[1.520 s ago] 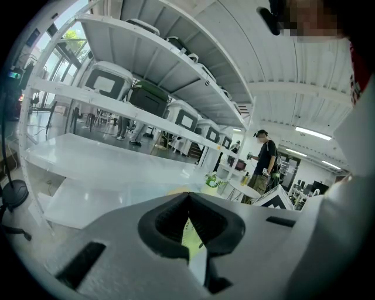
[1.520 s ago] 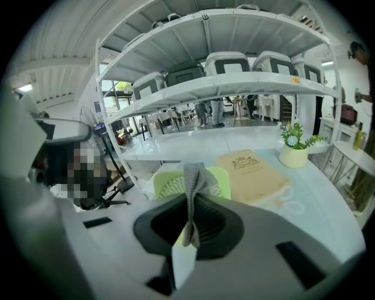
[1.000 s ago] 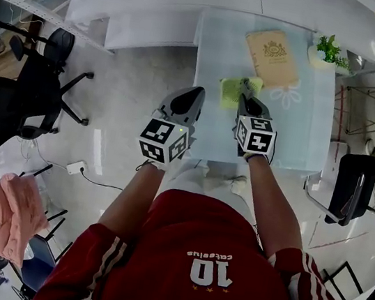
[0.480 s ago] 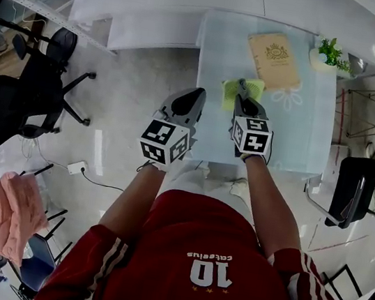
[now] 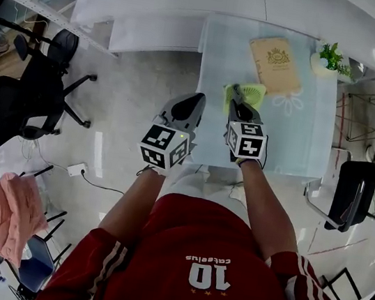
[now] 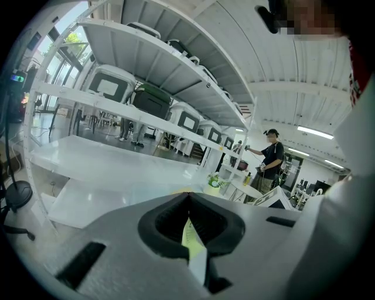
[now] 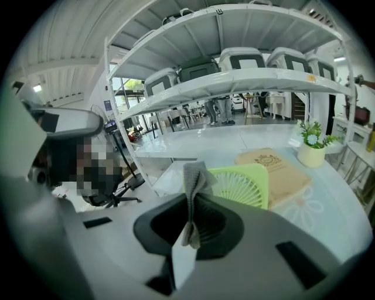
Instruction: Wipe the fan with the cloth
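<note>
A small light-green fan [image 5: 251, 94] lies flat on the glass table [image 5: 295, 138]; in the right gripper view the fan [image 7: 244, 185] sits just beyond the jaws. My right gripper [image 5: 234, 94] is shut on a grey cloth [image 7: 194, 174], which sticks up from the jaws at the fan's left edge. The cloth [image 5: 233, 89] shows as a small grey fold in the head view. My left gripper [image 5: 195, 100] hangs by the table's left edge, shut with nothing in it [image 6: 188, 197].
A tan book [image 5: 275, 56] lies behind the fan, and a small potted plant [image 5: 330, 55] stands at the table's far right corner. A white bench and shelving run behind the table. Black chairs [image 5: 355, 188] stand to the right and far left.
My right gripper has slid left with the cloth, from over the fan's middle to its left edge. The left gripper has barely moved.
</note>
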`<act>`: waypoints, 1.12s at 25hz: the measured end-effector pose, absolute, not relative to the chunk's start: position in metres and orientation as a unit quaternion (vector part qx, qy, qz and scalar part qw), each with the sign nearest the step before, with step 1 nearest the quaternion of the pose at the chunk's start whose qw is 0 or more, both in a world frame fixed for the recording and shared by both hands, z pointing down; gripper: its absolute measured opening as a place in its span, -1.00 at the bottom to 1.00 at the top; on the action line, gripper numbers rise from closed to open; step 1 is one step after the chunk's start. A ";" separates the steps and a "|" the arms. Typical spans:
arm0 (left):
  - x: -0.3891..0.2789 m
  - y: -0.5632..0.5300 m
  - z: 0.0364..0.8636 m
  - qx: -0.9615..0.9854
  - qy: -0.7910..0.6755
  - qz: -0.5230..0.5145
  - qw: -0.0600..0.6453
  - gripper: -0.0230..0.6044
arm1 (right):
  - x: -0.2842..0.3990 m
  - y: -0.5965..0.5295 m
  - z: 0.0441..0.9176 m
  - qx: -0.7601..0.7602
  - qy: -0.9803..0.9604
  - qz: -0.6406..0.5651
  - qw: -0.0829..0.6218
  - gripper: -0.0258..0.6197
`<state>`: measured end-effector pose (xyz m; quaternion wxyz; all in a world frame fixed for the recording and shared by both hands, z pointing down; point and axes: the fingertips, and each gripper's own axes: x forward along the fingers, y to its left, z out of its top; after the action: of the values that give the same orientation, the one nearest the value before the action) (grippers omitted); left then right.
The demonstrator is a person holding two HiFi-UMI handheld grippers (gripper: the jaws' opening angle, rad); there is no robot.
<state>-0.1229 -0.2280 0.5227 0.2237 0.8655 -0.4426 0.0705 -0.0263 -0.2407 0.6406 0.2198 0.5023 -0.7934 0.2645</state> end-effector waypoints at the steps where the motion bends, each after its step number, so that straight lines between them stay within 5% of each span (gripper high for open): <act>1: -0.124 -0.228 0.523 0.865 -0.443 0.071 0.223 -0.91 | -0.028 -0.241 0.640 0.501 -0.794 0.264 0.219 -0.85; 28: -0.132 -0.214 0.519 0.857 -0.460 0.066 0.223 -0.91 | -0.055 -0.227 0.634 0.474 -0.812 0.264 0.216 -0.85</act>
<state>-0.1317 -0.2143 0.5193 0.2232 0.8566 -0.4604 0.0665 -0.0550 -0.2266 0.6335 0.2160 0.4743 -0.8117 0.2637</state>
